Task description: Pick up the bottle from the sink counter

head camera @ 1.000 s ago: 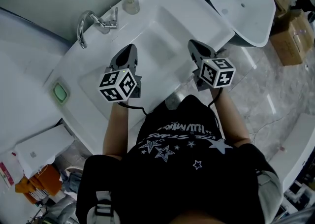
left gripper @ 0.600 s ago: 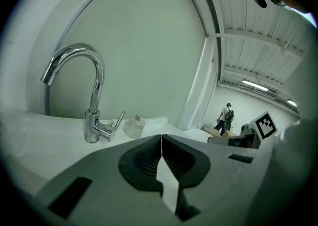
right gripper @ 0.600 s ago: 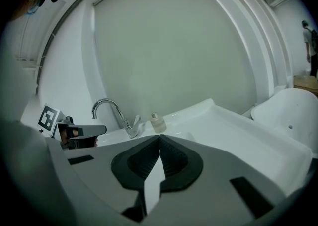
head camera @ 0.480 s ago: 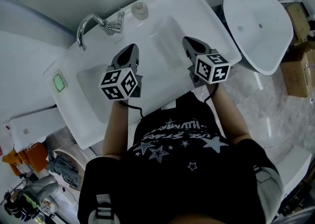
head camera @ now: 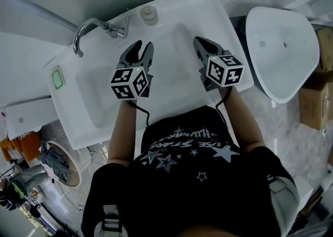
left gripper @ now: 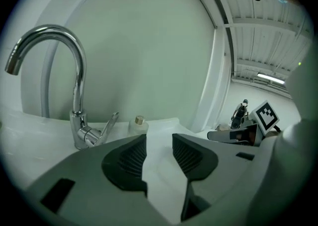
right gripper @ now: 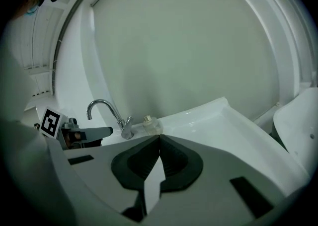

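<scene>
A small clear bottle (head camera: 149, 14) with a pale cap stands on the back ledge of the white sink (head camera: 218, 17), just right of the chrome faucet (head camera: 89, 26). My left gripper (head camera: 141, 47) hovers over the basin, short of the bottle (left gripper: 138, 124) and pointing toward it. Its jaws have just been opening and stand apart with nothing between them. My right gripper (head camera: 199, 40) hangs over the basin's right side, shut and empty. From the right gripper view the bottle (right gripper: 150, 124) lies straight beyond the closed tips of that gripper (right gripper: 159, 137).
A green soap dish (head camera: 56, 78) sits on the sink's left rim. A second white basin (head camera: 283, 53) lies on the floor to the right, with cardboard boxes (head camera: 317, 107) beyond it. Clutter and a round tub (head camera: 60, 164) are at lower left.
Both grippers have moved forward over the basin toward the back ledge. The left jaws, closed before, now stand apart. The right jaws remain closed.
</scene>
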`<state>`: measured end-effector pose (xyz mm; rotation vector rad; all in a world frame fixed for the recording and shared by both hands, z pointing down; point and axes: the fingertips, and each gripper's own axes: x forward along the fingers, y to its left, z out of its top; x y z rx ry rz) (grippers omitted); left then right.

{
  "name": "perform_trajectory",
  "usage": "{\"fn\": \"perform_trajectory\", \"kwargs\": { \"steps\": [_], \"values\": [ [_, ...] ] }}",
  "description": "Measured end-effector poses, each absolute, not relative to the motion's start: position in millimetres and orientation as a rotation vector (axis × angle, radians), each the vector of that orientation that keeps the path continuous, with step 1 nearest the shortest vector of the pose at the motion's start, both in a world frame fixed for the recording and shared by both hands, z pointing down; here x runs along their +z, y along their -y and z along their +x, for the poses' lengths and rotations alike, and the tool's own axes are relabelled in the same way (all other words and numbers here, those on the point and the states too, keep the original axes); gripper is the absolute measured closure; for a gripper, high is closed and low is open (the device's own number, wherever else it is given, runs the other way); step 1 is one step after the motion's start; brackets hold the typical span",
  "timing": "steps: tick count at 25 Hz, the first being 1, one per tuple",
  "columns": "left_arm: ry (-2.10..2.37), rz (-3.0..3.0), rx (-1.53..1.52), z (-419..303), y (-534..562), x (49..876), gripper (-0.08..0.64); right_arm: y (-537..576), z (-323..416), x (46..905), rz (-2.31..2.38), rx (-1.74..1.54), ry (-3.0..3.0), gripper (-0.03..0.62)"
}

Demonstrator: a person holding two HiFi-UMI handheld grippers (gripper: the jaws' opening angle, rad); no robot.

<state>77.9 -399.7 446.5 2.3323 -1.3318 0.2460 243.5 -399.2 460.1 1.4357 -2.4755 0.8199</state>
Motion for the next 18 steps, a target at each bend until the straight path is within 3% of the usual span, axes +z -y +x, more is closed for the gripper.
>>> {"fn": "perform_trajectory", "kwargs": {
  "steps": [4, 6, 18],
  "values": [
    [1.41, 2.37, 0.286, 88, 421, 457, 0.273, 419, 243, 470, 1.369, 0.83, 2.489, 0.586],
    [1.466, 2.368, 0.31, 91, 433, 464, 0.236, 429, 242, 473, 1.342, 0.839, 2.499, 0.586],
    [1.719, 2.175, 0.358, 100, 503, 512, 0.187, 465, 253, 495, 1.221, 0.893, 2.532, 0.586]
  ]
}}
